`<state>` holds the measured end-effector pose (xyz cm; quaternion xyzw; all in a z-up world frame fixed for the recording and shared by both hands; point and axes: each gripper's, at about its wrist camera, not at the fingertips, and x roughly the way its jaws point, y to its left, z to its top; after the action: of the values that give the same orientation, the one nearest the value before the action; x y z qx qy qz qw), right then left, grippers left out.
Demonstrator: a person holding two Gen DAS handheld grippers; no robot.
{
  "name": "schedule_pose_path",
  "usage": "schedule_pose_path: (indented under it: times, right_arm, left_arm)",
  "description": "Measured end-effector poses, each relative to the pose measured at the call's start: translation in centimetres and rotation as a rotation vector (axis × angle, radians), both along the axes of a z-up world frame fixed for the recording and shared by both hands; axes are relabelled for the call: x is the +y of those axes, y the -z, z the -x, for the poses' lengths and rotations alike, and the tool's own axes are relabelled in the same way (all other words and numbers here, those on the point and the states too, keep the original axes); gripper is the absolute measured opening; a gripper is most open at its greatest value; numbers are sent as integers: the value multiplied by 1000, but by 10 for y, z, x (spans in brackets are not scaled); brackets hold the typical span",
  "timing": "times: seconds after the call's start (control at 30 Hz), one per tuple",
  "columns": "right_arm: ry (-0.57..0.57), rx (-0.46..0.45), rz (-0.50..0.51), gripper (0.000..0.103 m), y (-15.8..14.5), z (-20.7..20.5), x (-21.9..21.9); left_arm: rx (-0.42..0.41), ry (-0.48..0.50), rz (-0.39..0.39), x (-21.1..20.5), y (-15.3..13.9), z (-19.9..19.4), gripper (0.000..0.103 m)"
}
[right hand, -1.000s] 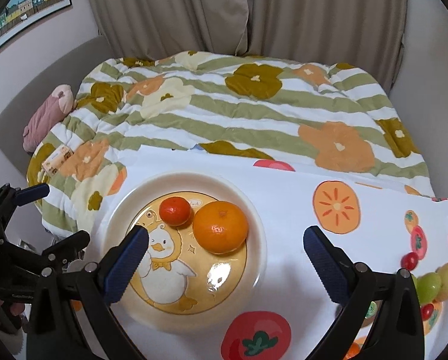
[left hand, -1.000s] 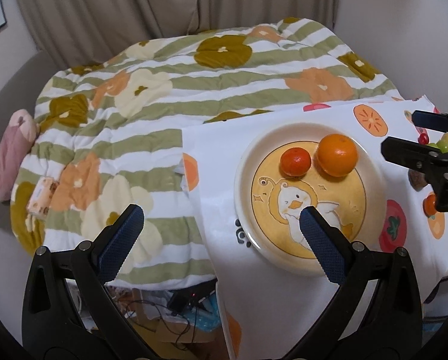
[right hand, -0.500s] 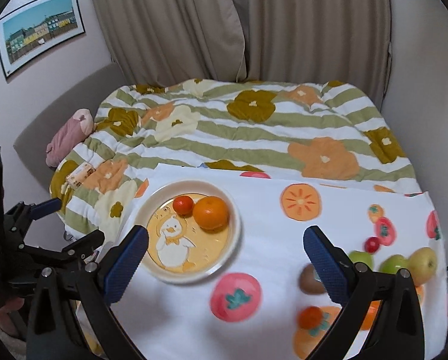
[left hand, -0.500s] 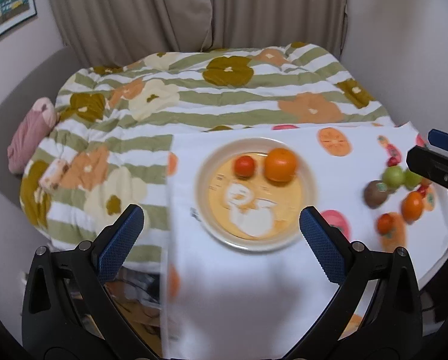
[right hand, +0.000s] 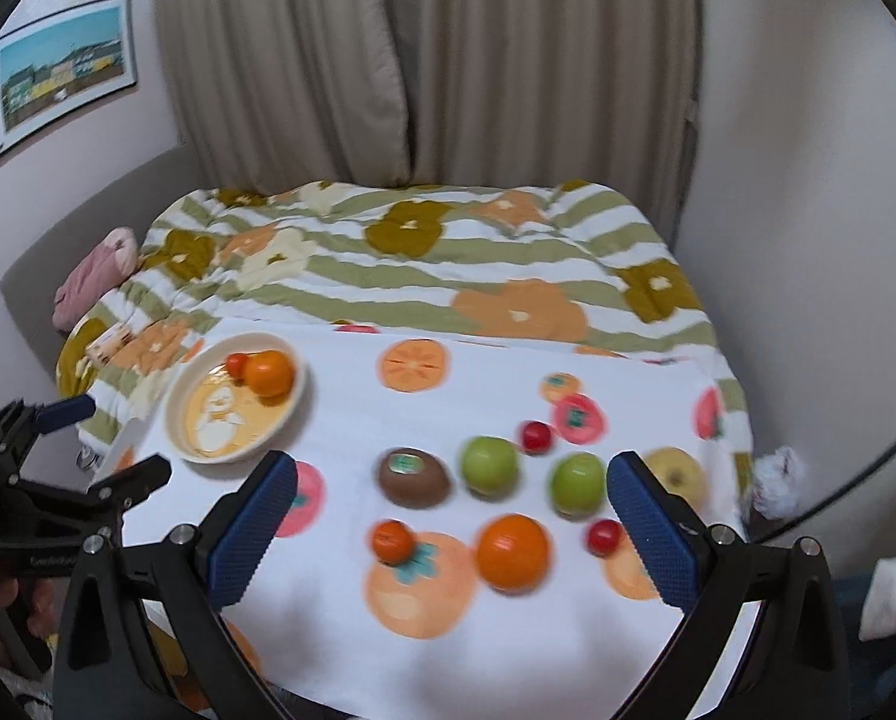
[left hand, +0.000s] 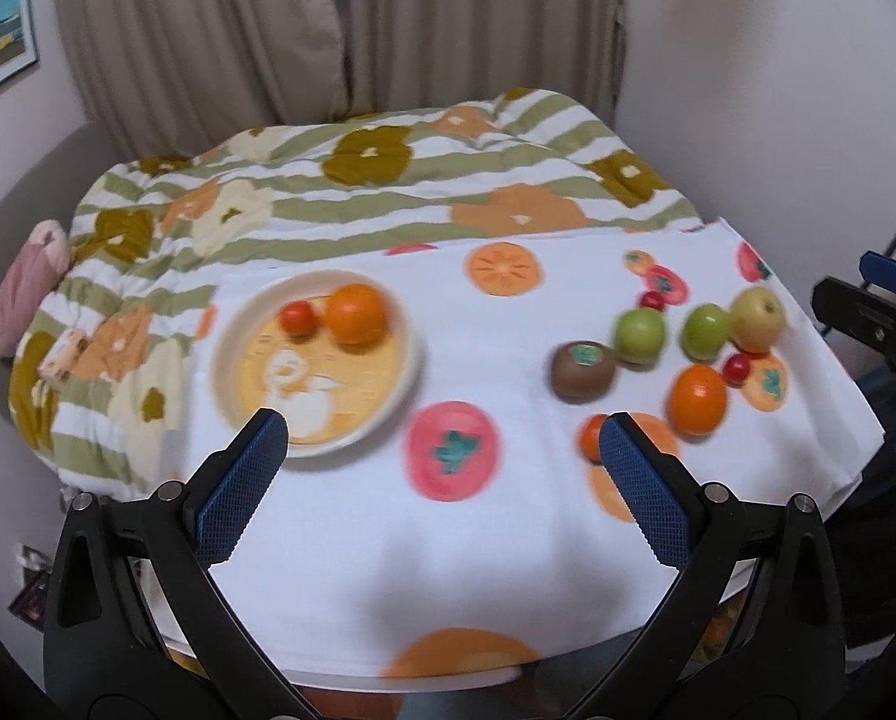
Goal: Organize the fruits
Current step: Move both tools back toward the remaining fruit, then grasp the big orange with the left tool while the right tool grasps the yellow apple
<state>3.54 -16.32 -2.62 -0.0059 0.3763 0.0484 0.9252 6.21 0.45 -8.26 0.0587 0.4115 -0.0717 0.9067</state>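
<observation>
Left tongs (left hand: 441, 450) wide, holding nothing, above white table (left hand: 387, 570). Right tongs (right hand: 451, 495) wide too, empty. Plate (left hand: 408, 339) at table's left: orange (left hand: 356, 313) and small tomato (left hand: 299, 319) inside. Loose fruit at right, well apart from plate: kiwi (right hand: 413, 477), two green apples (right hand: 488, 465), yellow apple (right hand: 679, 474). Only right view shows whole small tangerine (right hand: 392, 541); left view hides it partly behind a finger. Both blurred.

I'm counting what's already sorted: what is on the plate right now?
On the plate sit a large orange and a small red tomato, touching. Its duck drawing shows beside them; whatever print lies under the fruit is covered.
</observation>
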Motion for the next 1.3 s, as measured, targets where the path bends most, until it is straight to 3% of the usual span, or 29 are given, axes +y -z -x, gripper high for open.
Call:
schedule_pose_path:
  times: [0.2,0.5,0.97,1.13,1.3]
  right_arm:
    - [25,24,15,103,21,3,-55]
    - [-33,66,89,103,57,-12,-117]
    - [-188,155,127,103,115,-69,-158]
    - [-245,173,152,103,129,-77,-159]
    - [-273,189,157,99,136,-87,-158]
  left_arm:
    - [17,56,3,-61,21,6,103]
    - [72,157,-27,-139,62,-1,103]
    - [161,176,-46,-190,115,-33,103]
    - [189,188,-66,-201,127,-39,88]
    - [202,201,-74,-207,134,-41,87]
